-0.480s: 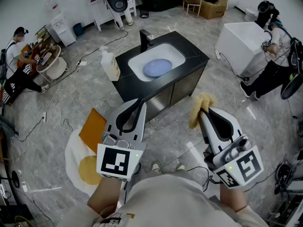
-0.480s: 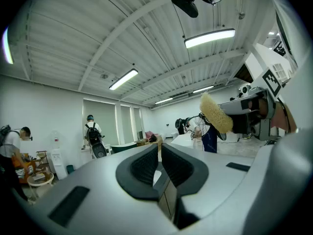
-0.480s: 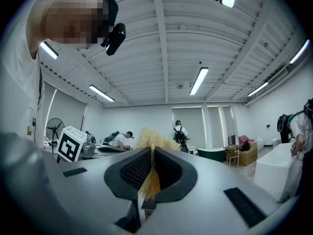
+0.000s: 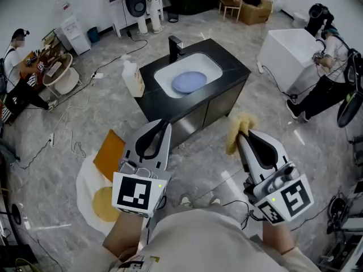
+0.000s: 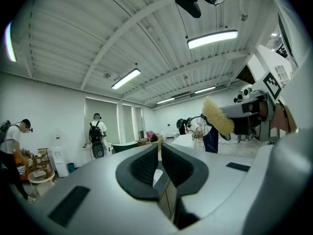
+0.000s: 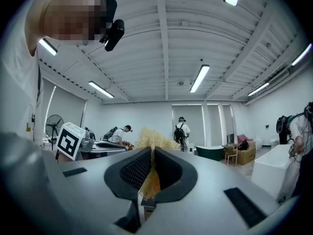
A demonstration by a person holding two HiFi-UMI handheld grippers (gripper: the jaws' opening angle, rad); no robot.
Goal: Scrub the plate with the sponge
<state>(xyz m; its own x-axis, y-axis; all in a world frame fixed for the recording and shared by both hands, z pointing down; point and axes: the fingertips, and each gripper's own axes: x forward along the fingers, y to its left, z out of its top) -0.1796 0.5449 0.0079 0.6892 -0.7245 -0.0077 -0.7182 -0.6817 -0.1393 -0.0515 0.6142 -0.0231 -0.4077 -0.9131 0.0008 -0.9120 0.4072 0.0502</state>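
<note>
Lower left of head view: left gripper (image 4: 164,124), pressed together, nothing between. Lower right: right gripper (image 4: 241,135) pinching yellow sponge (image 4: 237,128), tuft poking past the tips, gripped part buried between pads (image 6: 134,169). Upper centre: blue plate (image 4: 189,81) lying in white sink (image 4: 163,72) of black desk (image 4: 229,67), well apart from both grippers, surface detail too small to tell.

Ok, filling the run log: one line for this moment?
left tool: shut, empty | right tool: shut on sponge | plate: in sink | scrub: not yet begun
</note>
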